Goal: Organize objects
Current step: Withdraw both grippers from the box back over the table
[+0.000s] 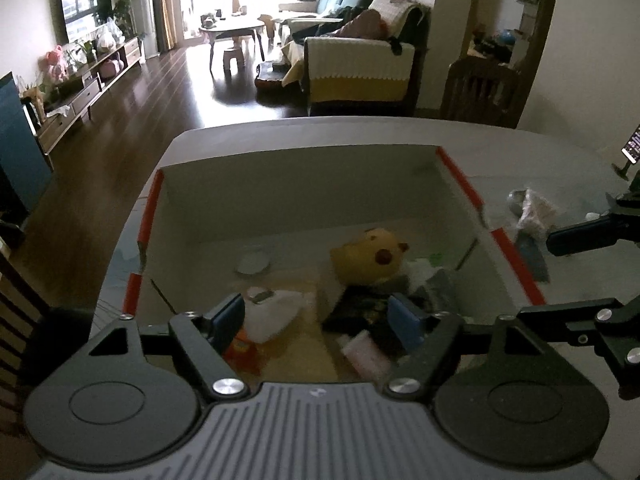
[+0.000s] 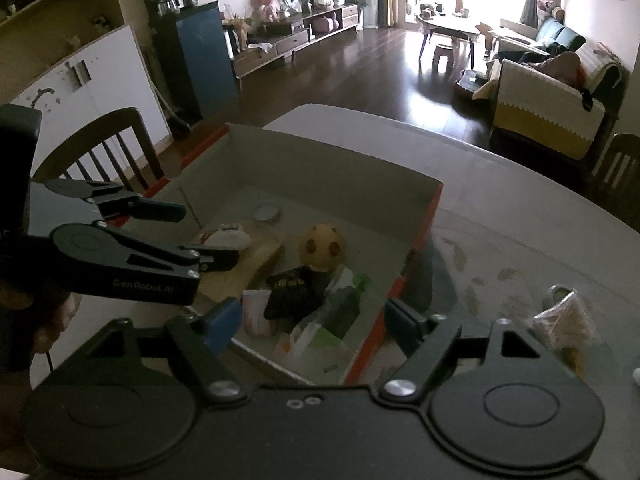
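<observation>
Most of your sorting looks done: the shallow white cardboard box with red-taped edges (image 1: 460, 178) on the grey counter (image 2: 520, 216) already holds a yellow round plush toy (image 2: 323, 247), a black packet (image 2: 290, 288), a small round tin (image 1: 253, 263) and several wrappers. One crinkly clear wrapped bundle (image 2: 564, 322) lies outside, right of the box. Your left gripper (image 1: 316, 318) hangs over the box, jaws apart and empty; your right gripper (image 2: 316, 322) is likewise spread, holding nothing.

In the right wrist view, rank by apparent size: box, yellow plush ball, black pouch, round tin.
1. box, by far largest
2. black pouch
3. yellow plush ball, close to the pouch; order unsure
4. round tin, smallest, though farthest away
</observation>
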`<action>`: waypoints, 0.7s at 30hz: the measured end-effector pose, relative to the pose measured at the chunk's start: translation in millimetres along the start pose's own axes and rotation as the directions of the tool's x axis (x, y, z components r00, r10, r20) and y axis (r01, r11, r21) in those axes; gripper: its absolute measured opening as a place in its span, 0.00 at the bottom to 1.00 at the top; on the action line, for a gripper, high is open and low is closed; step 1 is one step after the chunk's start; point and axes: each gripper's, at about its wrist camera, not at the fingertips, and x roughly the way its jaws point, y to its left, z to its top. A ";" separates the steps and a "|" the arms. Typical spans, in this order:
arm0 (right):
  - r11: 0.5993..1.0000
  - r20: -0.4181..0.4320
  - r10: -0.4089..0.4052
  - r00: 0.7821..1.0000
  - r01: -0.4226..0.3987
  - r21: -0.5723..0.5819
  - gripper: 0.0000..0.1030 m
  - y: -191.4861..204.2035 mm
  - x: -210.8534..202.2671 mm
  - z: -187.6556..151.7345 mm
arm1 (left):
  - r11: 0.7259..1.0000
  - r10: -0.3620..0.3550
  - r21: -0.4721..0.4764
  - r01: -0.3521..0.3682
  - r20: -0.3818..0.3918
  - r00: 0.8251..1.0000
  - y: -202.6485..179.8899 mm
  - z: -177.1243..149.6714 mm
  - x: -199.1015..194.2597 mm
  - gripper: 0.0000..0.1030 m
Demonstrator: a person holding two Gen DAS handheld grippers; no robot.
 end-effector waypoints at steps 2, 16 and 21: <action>1.000 0.005 0.002 1.000 -0.002 -0.001 0.77 -3.7 -5.7 -4.1 | 1.000 0.000 0.002 0.000 0.007 1.000 -7.6 -0.9 -4.4 0.80; 0.999 0.064 0.015 0.998 -0.018 0.044 0.77 -57.0 -52.1 -40.2 | 0.999 -0.047 -0.001 0.048 0.050 0.998 -77.2 -4.6 -29.4 0.98; 0.998 0.091 -0.018 0.996 0.012 0.063 0.77 -87.2 -70.4 -62.7 | 0.996 -0.088 -0.016 0.089 0.052 0.995 -111.0 -4.3 -30.8 0.99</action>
